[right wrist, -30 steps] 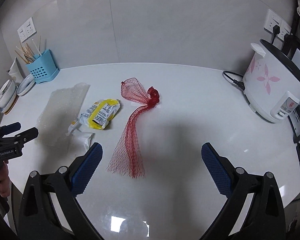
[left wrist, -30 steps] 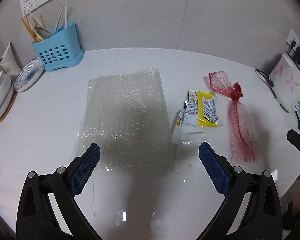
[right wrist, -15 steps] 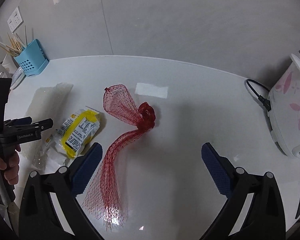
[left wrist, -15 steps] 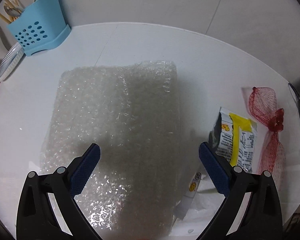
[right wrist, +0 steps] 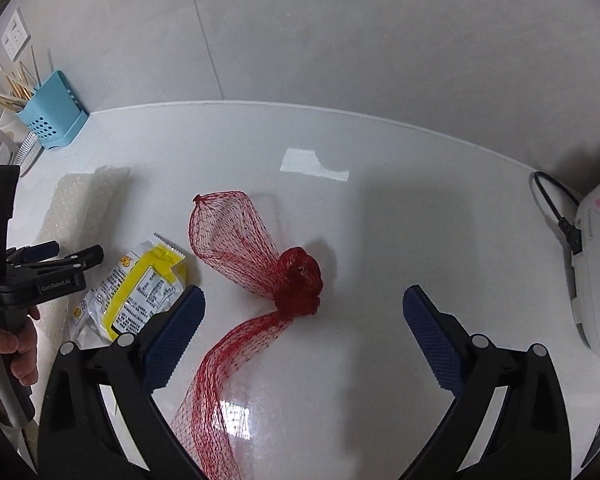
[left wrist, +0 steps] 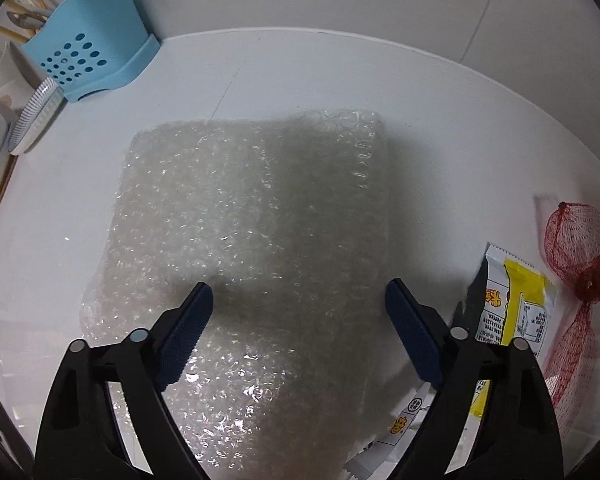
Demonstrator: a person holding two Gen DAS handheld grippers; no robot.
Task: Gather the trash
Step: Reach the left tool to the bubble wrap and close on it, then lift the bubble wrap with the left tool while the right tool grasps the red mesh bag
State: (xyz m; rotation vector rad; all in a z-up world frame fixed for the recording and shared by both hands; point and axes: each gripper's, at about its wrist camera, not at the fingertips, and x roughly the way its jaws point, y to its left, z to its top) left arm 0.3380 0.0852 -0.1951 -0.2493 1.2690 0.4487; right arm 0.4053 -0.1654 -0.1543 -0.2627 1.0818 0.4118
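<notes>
Three pieces of trash lie on the white counter [right wrist: 380,216]: one bubble wrap [left wrist: 252,248], one wrapper [right wrist: 136,284], one red net [right wrist: 268,280]. My left gripper [left wrist: 298,314] hangs wide open over the bubble wrap, holding nothing; my right gripper [right wrist: 304,320] gapes empty above the net's knot. The net's tail runs out of frame below. At far left stands a blue holder [left wrist: 88,56]; a white cooker [right wrist: 598,264] is cut off at right, by grey walls.
</notes>
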